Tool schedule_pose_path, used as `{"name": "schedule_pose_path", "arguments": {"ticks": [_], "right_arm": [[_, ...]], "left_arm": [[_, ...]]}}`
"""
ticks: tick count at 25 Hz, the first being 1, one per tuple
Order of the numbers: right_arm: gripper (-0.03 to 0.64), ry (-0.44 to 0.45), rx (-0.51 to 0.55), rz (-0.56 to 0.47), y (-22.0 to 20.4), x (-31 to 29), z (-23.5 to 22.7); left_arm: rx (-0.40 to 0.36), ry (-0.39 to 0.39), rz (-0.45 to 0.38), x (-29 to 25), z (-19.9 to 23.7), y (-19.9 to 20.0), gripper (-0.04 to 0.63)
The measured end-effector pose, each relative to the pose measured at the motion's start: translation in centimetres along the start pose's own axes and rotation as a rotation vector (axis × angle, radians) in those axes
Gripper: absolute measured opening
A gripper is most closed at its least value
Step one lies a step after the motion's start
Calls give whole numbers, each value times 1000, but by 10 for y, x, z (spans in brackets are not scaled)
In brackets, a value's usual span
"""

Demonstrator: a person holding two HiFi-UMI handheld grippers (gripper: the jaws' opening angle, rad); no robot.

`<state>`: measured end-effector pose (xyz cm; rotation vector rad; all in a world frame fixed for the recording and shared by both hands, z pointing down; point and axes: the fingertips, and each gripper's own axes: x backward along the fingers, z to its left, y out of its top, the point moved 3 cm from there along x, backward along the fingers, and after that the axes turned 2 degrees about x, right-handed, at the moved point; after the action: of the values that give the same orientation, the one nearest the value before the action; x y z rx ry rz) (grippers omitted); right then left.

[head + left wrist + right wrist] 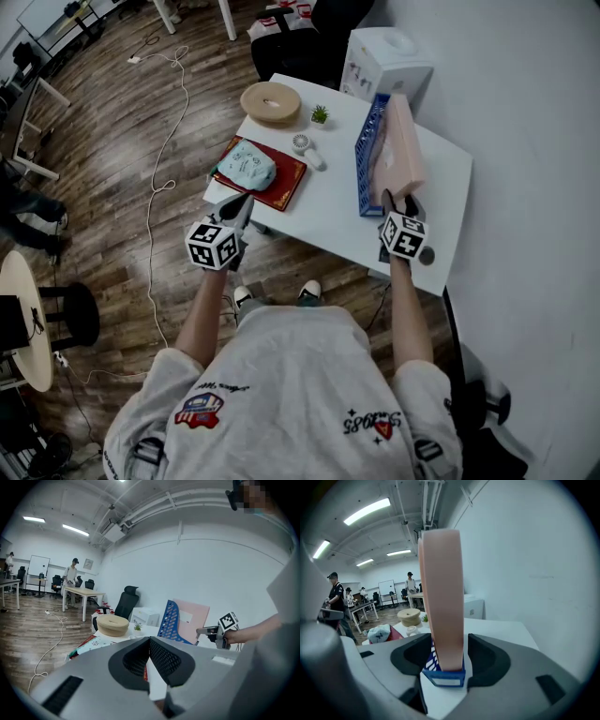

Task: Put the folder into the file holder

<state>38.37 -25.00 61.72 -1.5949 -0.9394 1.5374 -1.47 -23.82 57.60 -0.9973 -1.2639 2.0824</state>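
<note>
The red book [277, 186] with a pale blue bundle [247, 165] on it lay at the table's [337, 208] nine o'clock edge. A tan disc [270, 101], a plant [320, 114] and a fan [302, 143] sat toward eleven and twelve. Everything loose was on the left, which I took as leaving the right side free for filing. The blue holder [367, 161] stood at two o'clock, its long side running away from the person. The pink folder [405, 145] stood on edge inside it, tipped toward three o'clock, the wall side. It looked to me to be resting on the holder by itself.

The left gripper [242, 204] hung over the table's seven o'clock corner with its jaws pressed together on nothing, parked clear of the work, I'd say. The right gripper [400, 200] sat at the holder's six o'clock end with its jaws spread wide. The folder's near edge stood between them with a sliver of gap on each side, so neither pad was pressing it. By my reckoning the folder was in and let go, and only pulling the gripper away was left.
</note>
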Motion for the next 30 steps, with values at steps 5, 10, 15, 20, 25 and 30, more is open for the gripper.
{"name": "schedule_pose_path", "arguments": {"ticks": [5,10,15,20,25,30], "right_arm": [[222,7,-36,127,-65,4,6],[130,18,8,248,-113,10,24],[9,45,27,250,-119,12,40],[6,112,62,166,-88,14,54],[5,162,86,61,-50,18,64],[6,215,97,-75,3,29,75]], "left_arm": [[0,-8,7,-3,-4,-1,6],[-2,-12,11,-6,-5,-2,6],[-8,-13,9,-6,-8,2,6],[-27,-18,0,-8,-13,10,6],[-42,-22,-13,-10,-14,17,6],[-62,-23,-32,-13,-17,27,6]]}}
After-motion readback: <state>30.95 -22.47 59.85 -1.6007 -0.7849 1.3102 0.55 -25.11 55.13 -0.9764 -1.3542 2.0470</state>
